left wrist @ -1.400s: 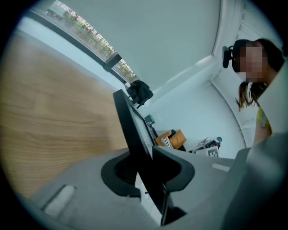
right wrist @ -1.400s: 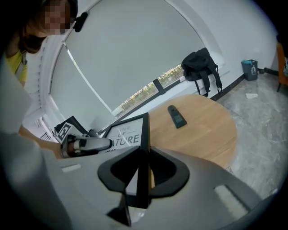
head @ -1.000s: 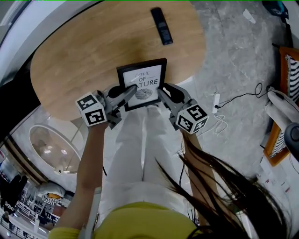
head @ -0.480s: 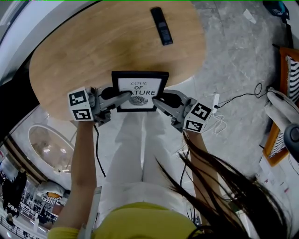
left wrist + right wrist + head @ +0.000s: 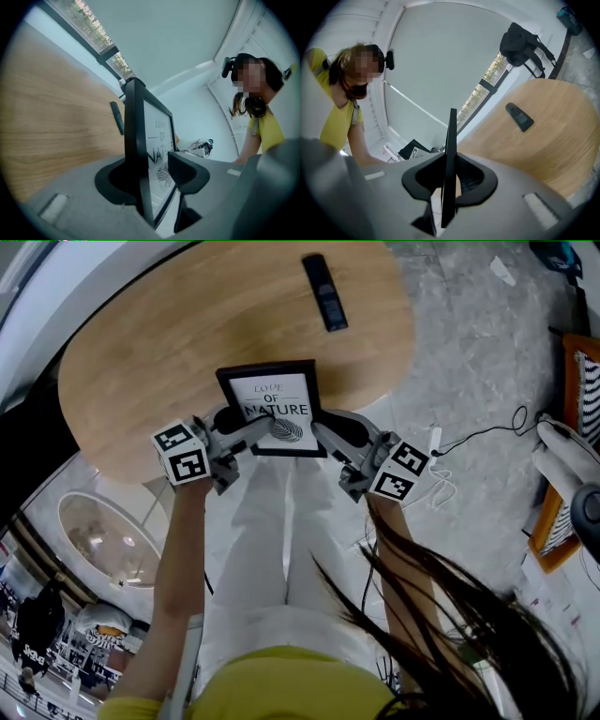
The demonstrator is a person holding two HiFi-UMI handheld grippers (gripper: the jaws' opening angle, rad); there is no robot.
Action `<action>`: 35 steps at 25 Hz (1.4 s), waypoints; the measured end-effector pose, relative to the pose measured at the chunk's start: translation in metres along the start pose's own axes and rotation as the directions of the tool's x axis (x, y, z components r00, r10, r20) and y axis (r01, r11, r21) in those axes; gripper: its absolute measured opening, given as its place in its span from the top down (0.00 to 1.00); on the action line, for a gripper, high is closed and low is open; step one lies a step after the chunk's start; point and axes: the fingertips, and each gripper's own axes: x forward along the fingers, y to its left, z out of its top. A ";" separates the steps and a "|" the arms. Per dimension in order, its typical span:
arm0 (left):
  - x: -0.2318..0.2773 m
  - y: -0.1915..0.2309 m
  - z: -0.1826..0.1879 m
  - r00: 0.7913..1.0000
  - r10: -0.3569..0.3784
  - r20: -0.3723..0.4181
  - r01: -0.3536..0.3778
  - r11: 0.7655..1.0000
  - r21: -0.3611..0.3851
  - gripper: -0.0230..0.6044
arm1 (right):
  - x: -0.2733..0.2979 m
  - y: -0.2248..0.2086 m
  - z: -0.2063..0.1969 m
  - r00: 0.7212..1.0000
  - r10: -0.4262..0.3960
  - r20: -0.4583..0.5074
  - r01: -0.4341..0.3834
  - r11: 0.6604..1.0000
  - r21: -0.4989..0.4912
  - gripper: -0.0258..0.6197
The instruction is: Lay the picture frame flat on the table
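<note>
Head view: frame (image 5: 272,395) stands tilted at the table's (image 5: 169,343) 6 o'clock edge. The left gripper (image 5: 262,427), at 7, is opening around it; the right gripper (image 5: 323,432), at 5, is closing on it.

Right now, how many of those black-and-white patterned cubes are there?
2: one cube at the picture frame's lower left, the other cube at its lower right. None seems hidden.

Table (image 5: 150,343): rounded top, light wood grain. One item lies flat on it, a black remote control (image 5: 324,292), well beyond the picture frame (image 5: 272,404) and slightly to its right. The picture frame itself is at the table's near edge; contact with the top cannot be confirmed.
</note>
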 end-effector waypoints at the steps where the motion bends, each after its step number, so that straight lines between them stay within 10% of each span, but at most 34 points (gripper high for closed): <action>1: 0.000 0.004 -0.004 1.000 0.011 0.014 -0.011 1.000 -0.024 0.62 | 0.000 -0.002 0.000 1.000 -0.007 0.002 0.007 1.000 0.003 0.86; 17: -0.010 0.037 -0.018 0.984 0.174 0.042 -0.164 0.971 -0.175 0.61 | -0.011 -0.021 0.000 0.994 -0.072 0.087 0.066 0.995 0.070 0.86; 20: -0.014 0.044 -0.021 0.976 0.210 0.048 -0.199 0.963 -0.180 0.78 | -0.014 -0.027 -0.003 0.989 -0.096 0.109 0.086 0.992 0.093 0.86; 35: -0.013 0.088 0.001 0.910 0.401 -0.107 -0.400 0.916 0.034 0.82 | 0.013 -0.099 -0.043 0.935 -0.353 -0.017 0.353 0.931 0.096 0.83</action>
